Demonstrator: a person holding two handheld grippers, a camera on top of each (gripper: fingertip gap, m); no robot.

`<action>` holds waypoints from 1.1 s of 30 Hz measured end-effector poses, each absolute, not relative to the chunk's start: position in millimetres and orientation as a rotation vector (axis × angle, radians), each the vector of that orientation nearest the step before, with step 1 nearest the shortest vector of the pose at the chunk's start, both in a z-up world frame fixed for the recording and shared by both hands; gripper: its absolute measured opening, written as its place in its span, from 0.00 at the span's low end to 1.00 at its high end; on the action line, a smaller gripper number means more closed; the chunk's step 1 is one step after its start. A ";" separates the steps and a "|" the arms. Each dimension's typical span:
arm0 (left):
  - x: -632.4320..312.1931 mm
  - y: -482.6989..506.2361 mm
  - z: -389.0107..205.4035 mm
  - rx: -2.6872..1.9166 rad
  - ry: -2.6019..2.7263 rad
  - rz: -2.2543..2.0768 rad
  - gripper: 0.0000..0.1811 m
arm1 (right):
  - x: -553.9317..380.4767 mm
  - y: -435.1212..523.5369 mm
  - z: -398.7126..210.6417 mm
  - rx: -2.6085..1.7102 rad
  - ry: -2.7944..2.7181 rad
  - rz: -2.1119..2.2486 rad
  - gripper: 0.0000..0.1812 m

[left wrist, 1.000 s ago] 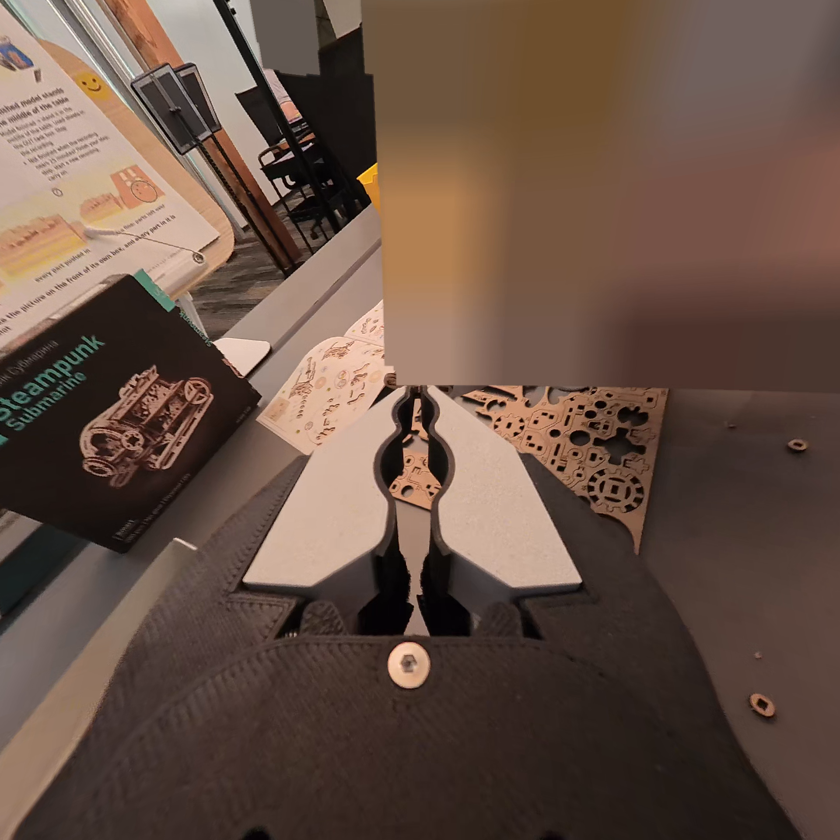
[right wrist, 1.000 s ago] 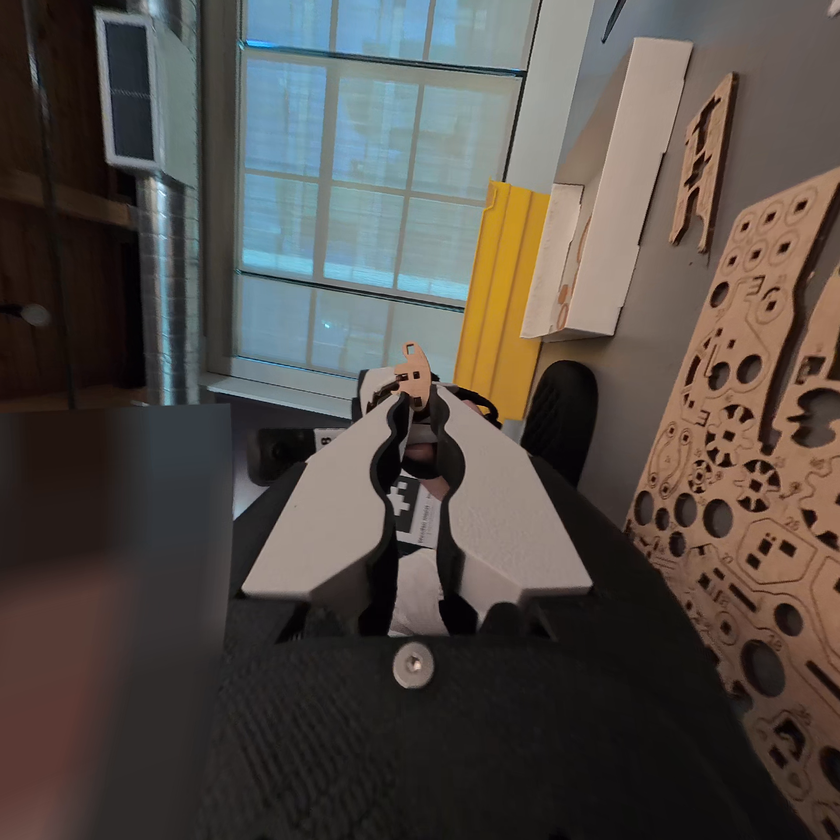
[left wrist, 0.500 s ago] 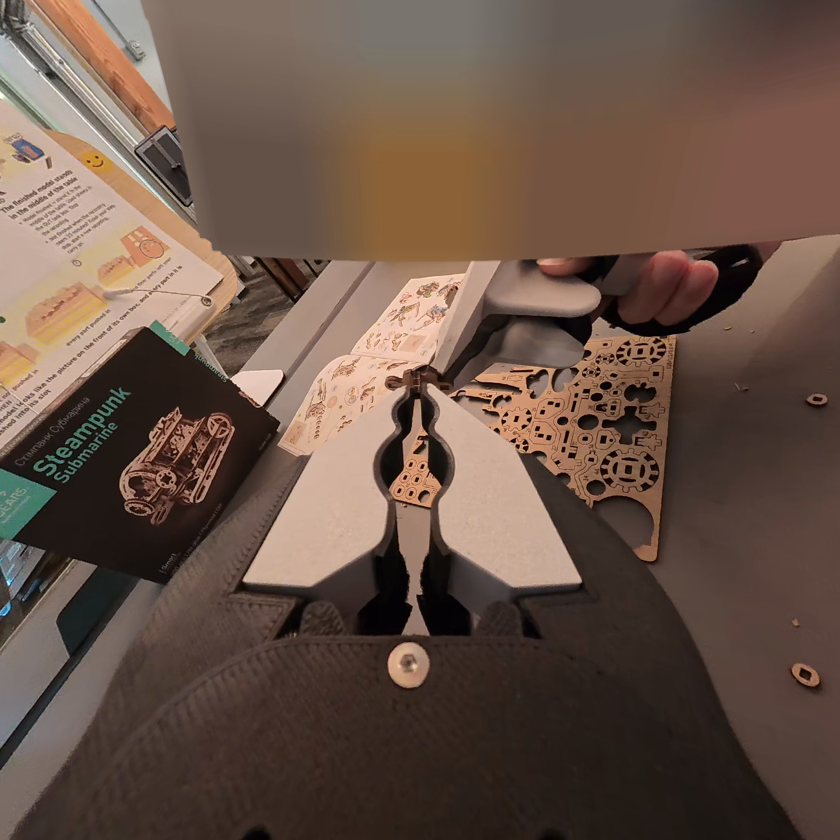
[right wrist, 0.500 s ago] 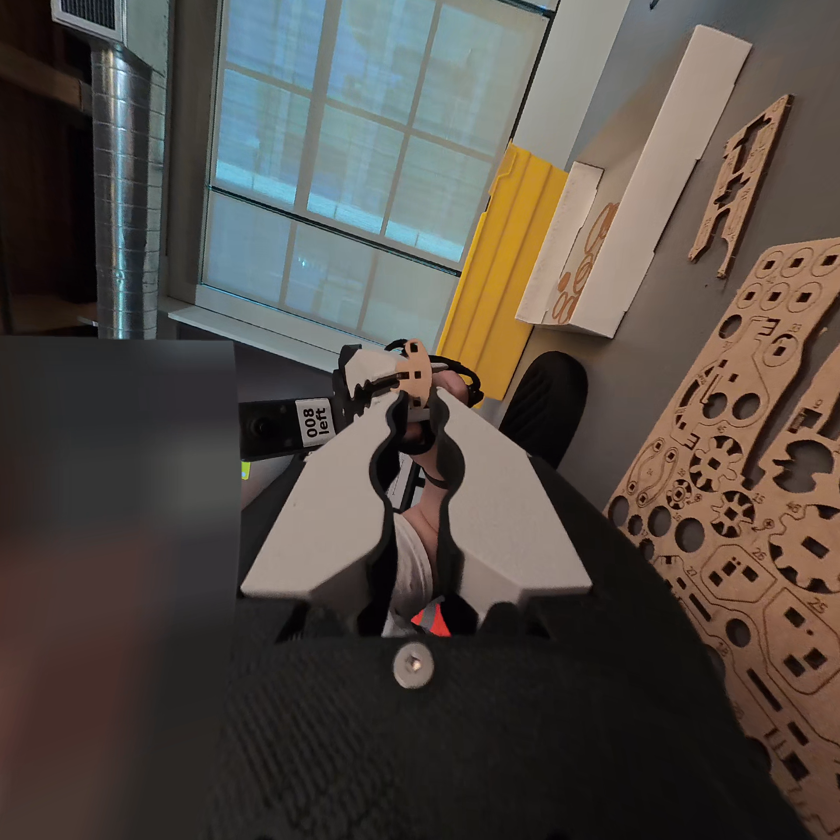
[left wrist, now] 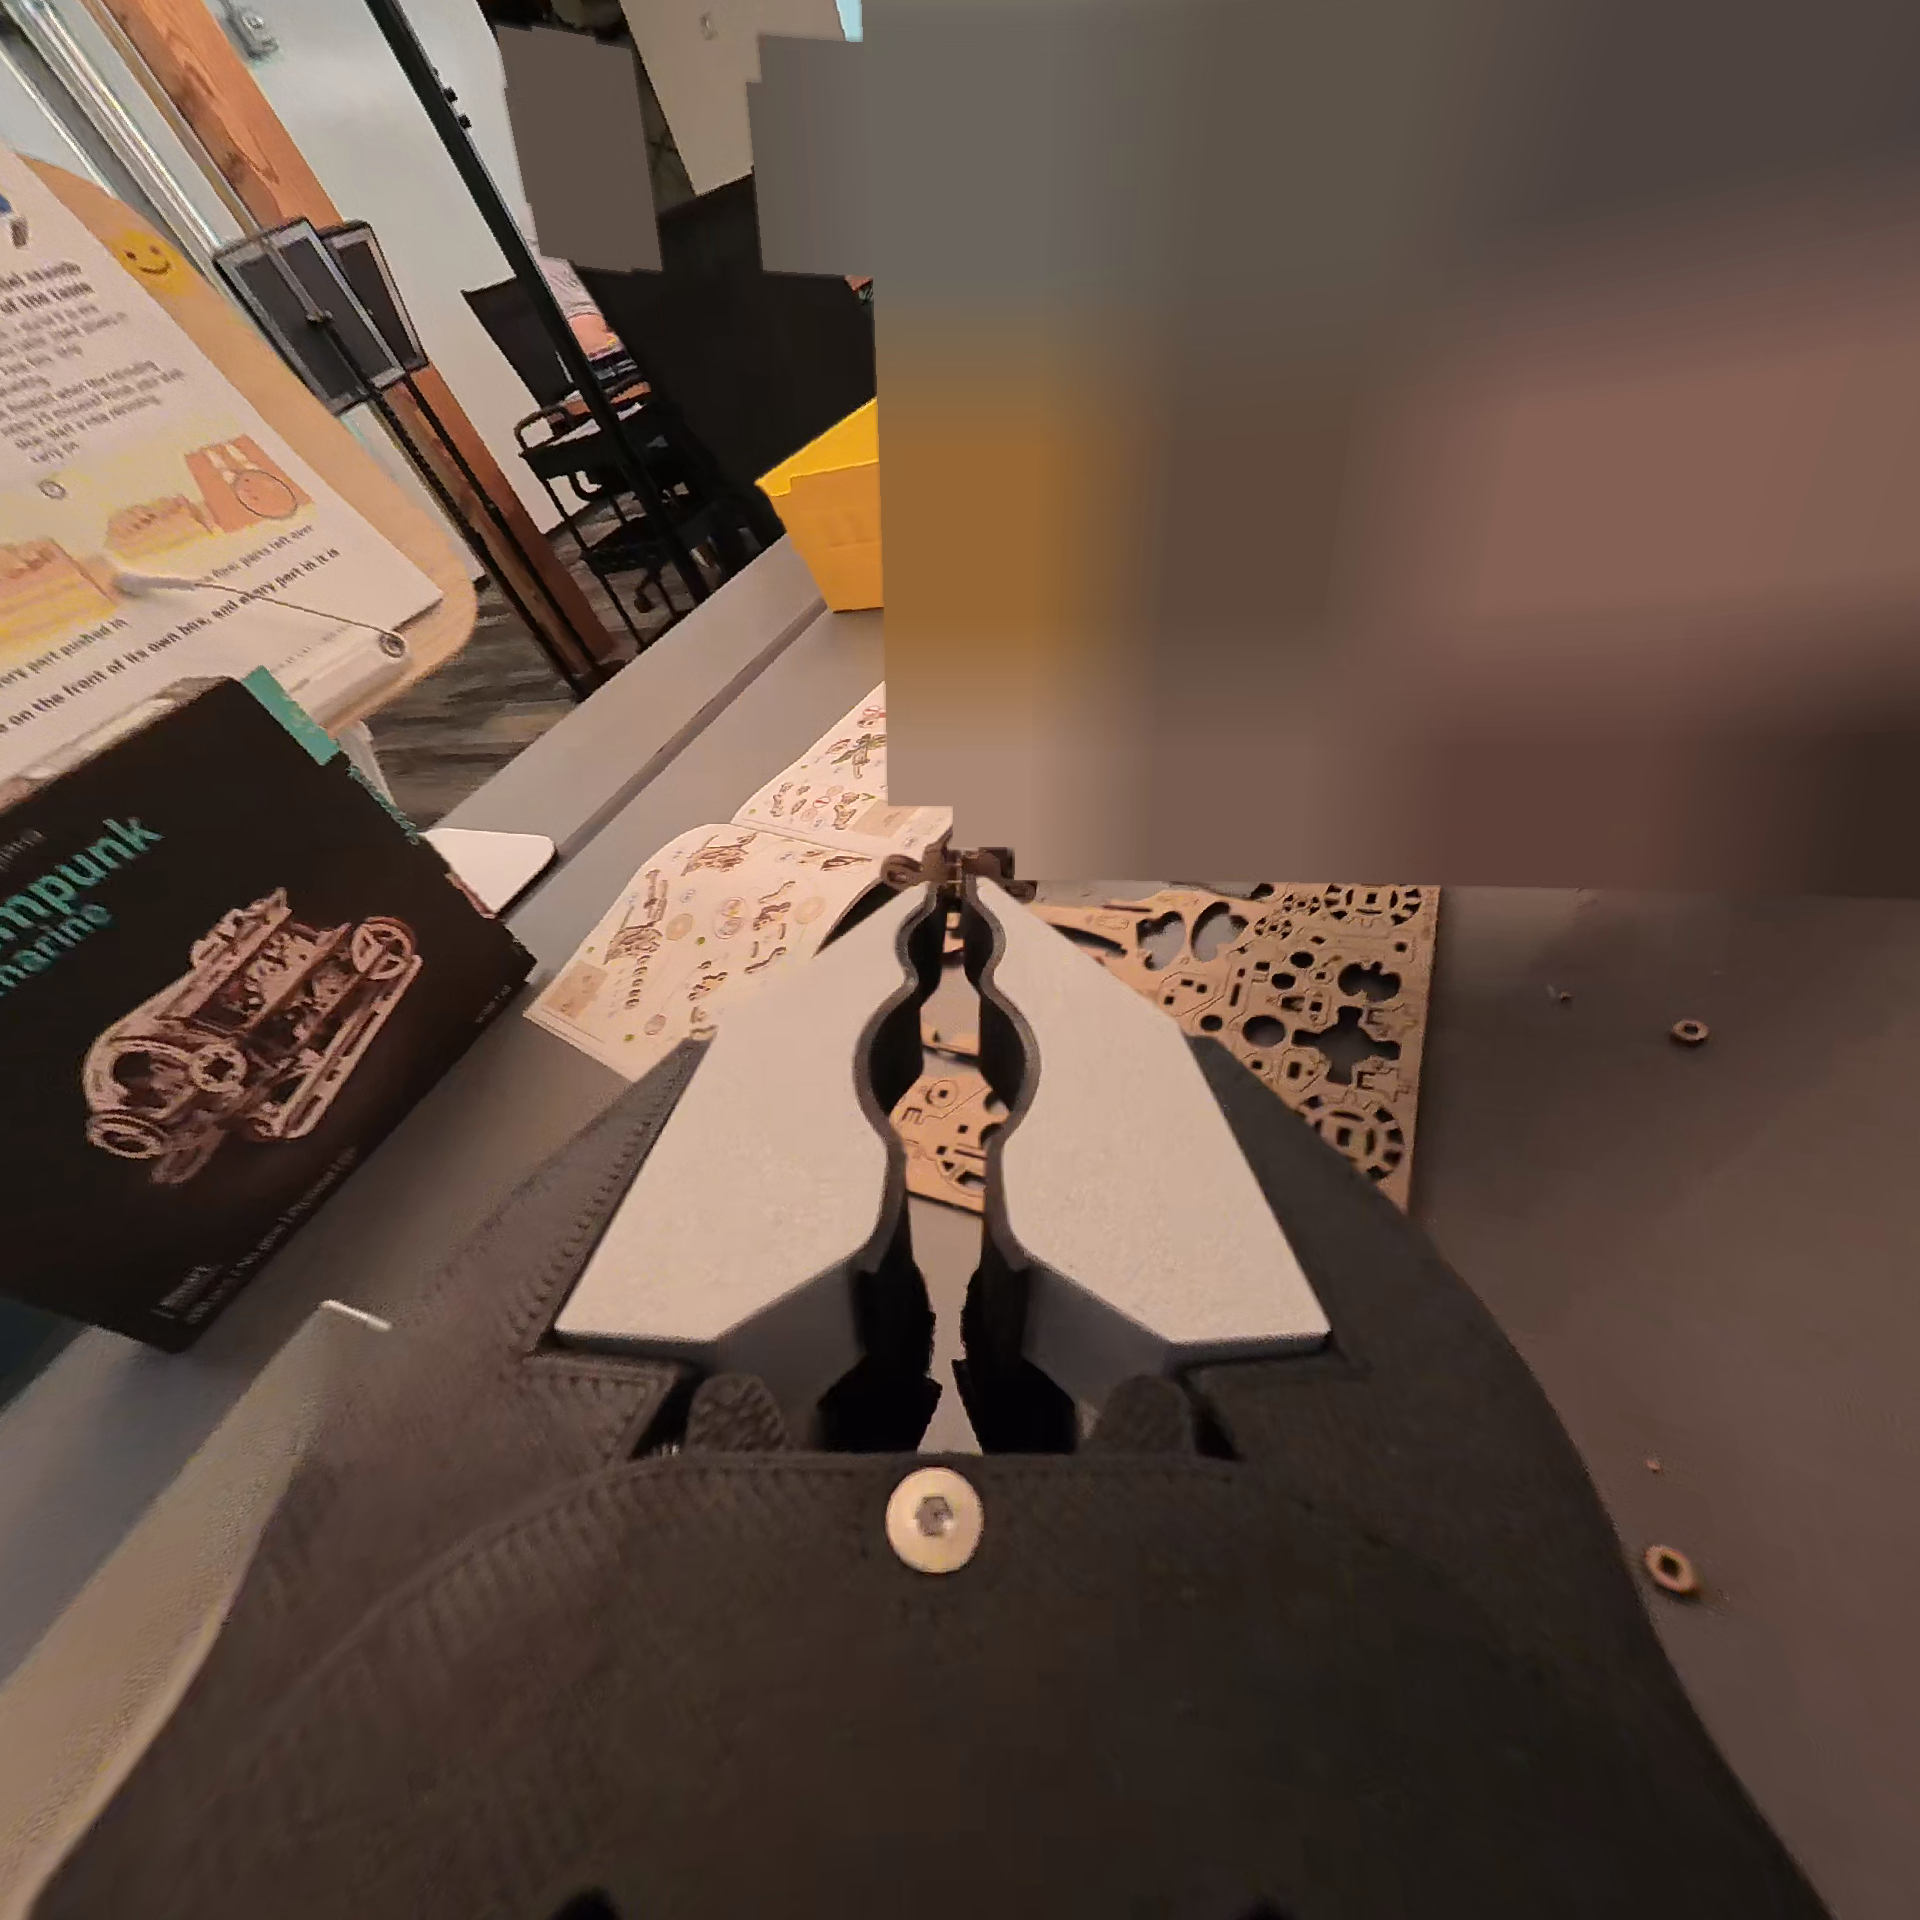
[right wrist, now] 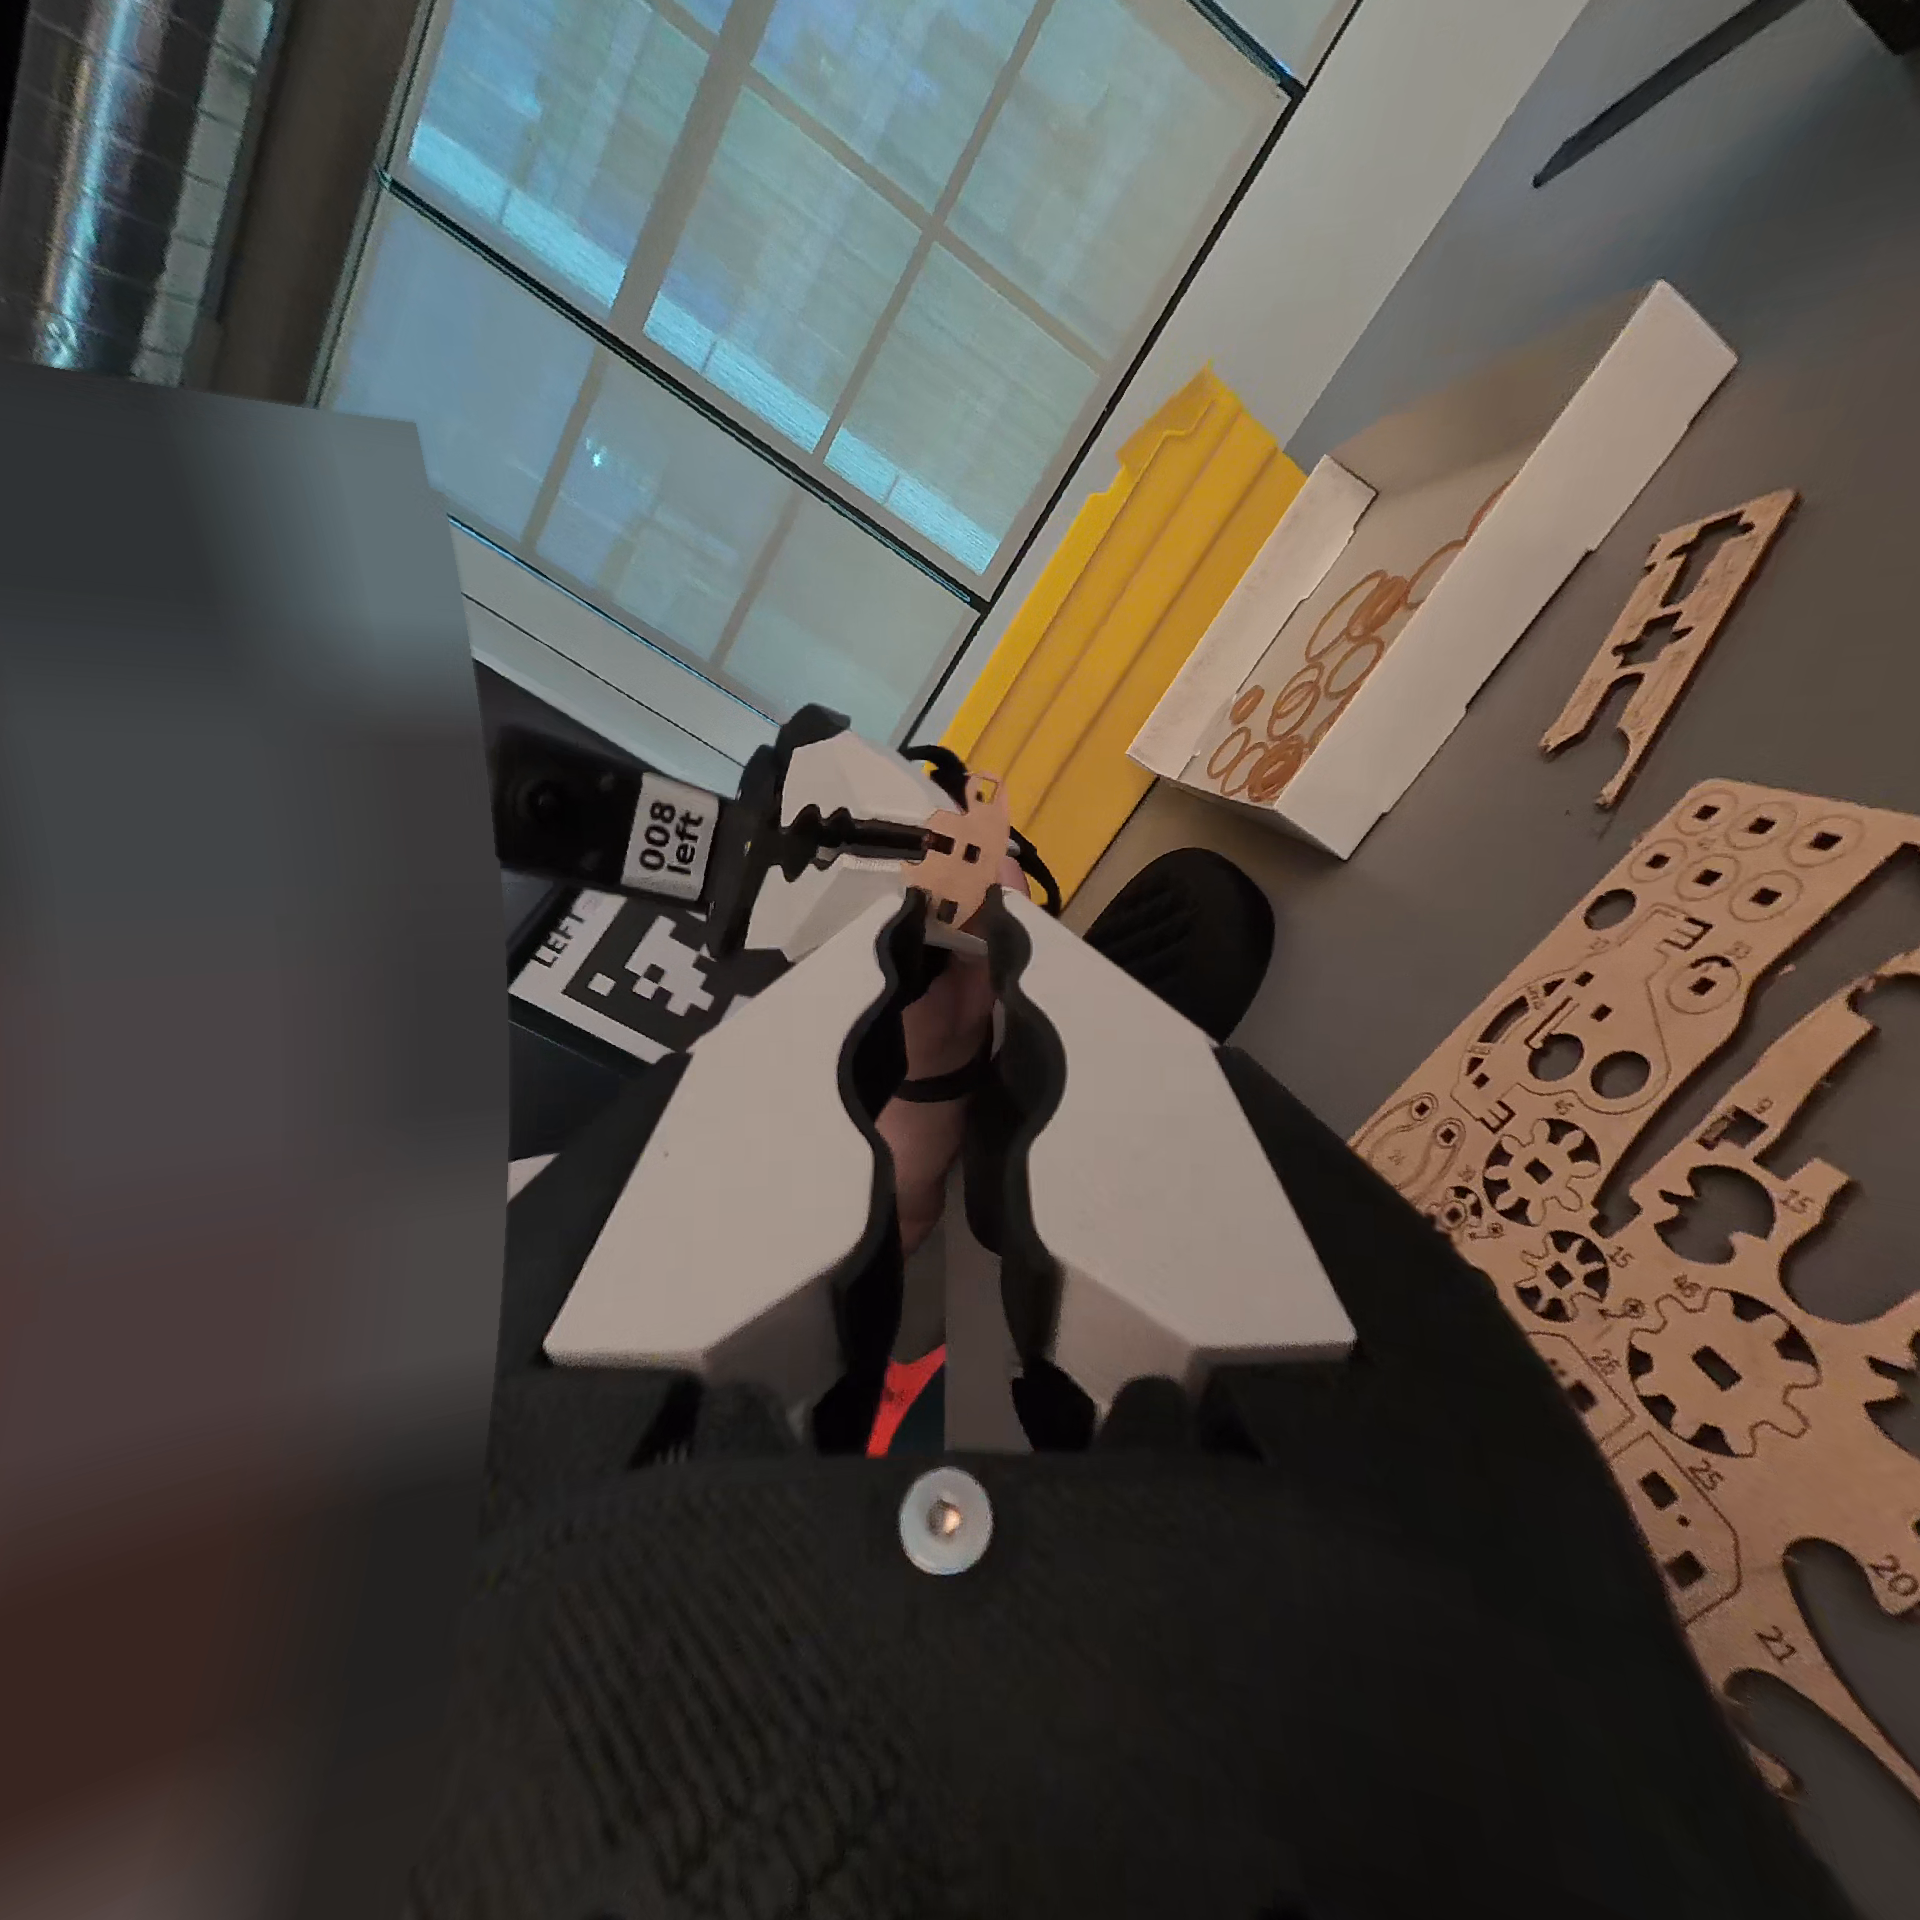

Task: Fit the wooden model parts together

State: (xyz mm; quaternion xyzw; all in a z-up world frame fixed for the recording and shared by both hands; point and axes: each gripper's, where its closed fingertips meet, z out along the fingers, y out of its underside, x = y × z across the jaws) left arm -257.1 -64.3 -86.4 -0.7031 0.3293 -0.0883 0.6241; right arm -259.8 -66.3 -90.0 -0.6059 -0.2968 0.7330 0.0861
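A: Claws? Printed items?
B: Two. Left claw (left wrist: pixel 943 883) and right claw (right wrist: pixel 954 906) both pinch one small wooden part (right wrist: pixel 964 854), raised above worktop (left wrist: pixel 1662 1195); lettered dark box (left wrist: pixel 197 997) far left, one

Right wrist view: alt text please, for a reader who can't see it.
The right gripper pinches a small flat wooden part at its fingertips, and the left gripper grips the same part from the left. To the right, on the grey table, lie punched-out wooden sheets, a white box and a yellow bin.
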 end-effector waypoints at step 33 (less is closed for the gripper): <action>-306.9 -55.8 -59.2 -1.615 0.465 -0.394 0.01 | -279.5 -79.4 -193.8 -1.681 -1.696 0.879 0.20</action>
